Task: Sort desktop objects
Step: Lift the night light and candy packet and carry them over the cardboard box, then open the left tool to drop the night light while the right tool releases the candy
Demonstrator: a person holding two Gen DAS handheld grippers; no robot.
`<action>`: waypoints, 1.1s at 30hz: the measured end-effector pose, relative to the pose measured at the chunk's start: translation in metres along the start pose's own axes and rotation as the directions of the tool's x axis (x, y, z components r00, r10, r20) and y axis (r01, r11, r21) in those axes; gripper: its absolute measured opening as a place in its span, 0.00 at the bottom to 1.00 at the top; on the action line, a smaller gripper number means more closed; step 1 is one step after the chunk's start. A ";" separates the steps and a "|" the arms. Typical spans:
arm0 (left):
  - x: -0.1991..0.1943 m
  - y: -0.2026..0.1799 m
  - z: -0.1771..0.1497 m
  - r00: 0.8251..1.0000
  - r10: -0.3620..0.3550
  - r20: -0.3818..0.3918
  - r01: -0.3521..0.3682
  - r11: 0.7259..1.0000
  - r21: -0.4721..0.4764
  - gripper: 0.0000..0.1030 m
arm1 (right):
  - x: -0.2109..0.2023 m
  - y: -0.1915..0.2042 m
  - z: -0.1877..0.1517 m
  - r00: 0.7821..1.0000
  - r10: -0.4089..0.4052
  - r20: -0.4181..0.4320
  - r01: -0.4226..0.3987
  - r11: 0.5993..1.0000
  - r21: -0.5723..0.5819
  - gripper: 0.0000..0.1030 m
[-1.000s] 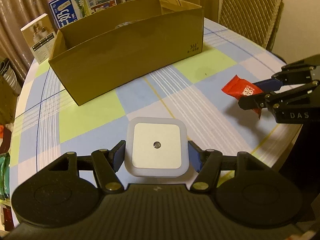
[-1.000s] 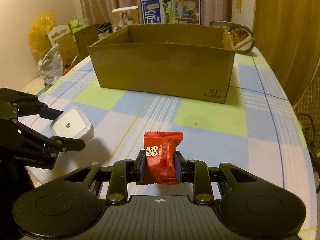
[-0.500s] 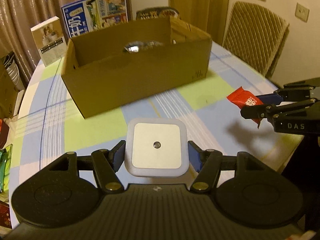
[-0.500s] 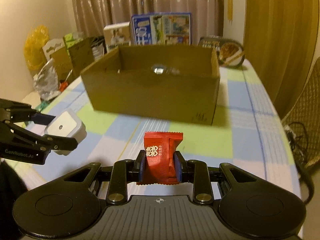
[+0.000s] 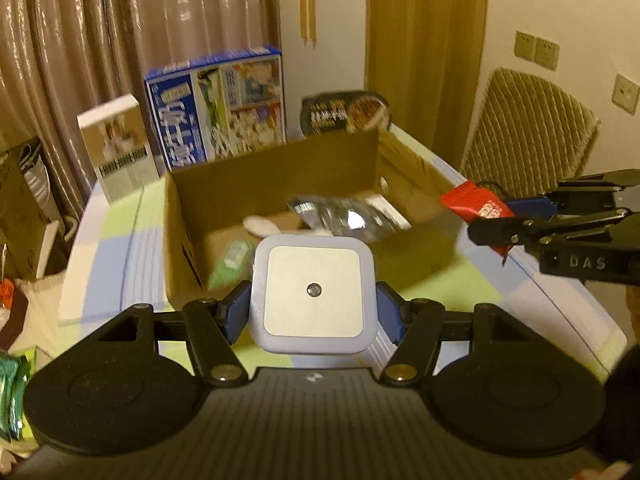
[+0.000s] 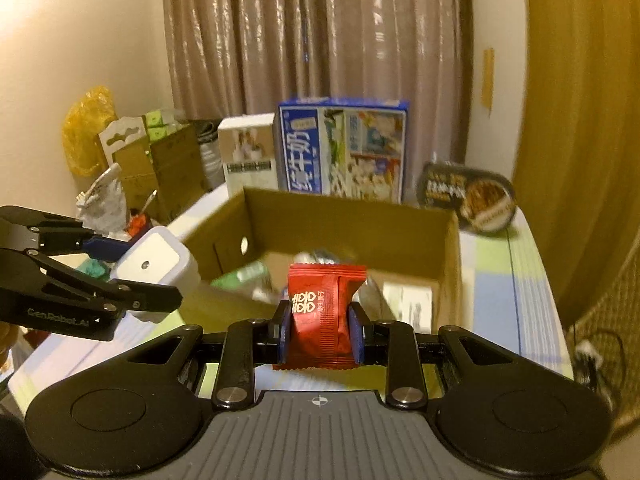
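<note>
My left gripper (image 5: pixel 313 312) is shut on a white square night light (image 5: pixel 313 294) and holds it in the air at the near edge of the open cardboard box (image 5: pixel 276 184). My right gripper (image 6: pixel 321 334) is shut on a red candy packet (image 6: pixel 322 312), also raised before the box (image 6: pixel 352 216). In the left wrist view the right gripper (image 5: pixel 516 220) with the packet (image 5: pixel 476 204) is at the box's right corner. In the right wrist view the left gripper (image 6: pixel 132 268) with the light (image 6: pixel 154 260) is at the box's left corner. The box holds a silver pouch (image 5: pixel 344 216), a green item (image 5: pixel 232 260) and white items.
The checked tablecloth (image 5: pixel 520 292) covers the round table. Behind the box stand a blue milk carton box (image 5: pixel 220 108), a small white box (image 5: pixel 120 144) and a dark noodle bowl (image 5: pixel 344 114). A chair (image 5: pixel 528 132) is at the right. Bags and boxes (image 6: pixel 132 160) are piled at the left.
Both grippers rose and moved toward the box with their objects still held. The box's inside has come into view.
</note>
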State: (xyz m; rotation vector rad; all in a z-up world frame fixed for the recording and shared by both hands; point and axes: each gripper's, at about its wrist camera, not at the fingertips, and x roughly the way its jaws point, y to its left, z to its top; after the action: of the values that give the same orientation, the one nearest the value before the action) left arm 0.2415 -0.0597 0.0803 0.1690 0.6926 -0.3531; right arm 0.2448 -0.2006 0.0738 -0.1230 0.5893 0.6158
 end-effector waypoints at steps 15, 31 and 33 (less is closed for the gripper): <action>0.070 0.059 0.055 0.999 0.047 -0.009 -0.047 0.997 -0.060 0.59 | 0.095 -0.007 0.043 0.999 0.033 -0.038 -0.033 0.999 -0.013 0.25; 0.110 0.087 0.044 0.998 0.054 -0.033 -0.058 0.990 -0.131 0.70 | 0.127 -0.009 0.037 0.996 0.034 -0.078 -0.035 0.999 -0.014 0.25; 0.109 0.090 0.041 0.997 0.062 -0.036 -0.067 0.990 -0.127 0.70 | 0.129 -0.008 0.038 0.996 0.038 -0.077 -0.039 0.999 -0.009 0.25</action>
State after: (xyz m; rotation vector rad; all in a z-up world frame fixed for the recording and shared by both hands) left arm 0.3772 -0.0161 0.0441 0.0746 0.7377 -0.2433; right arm 0.3529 -0.1309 0.0334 -0.1463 0.6644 0.6534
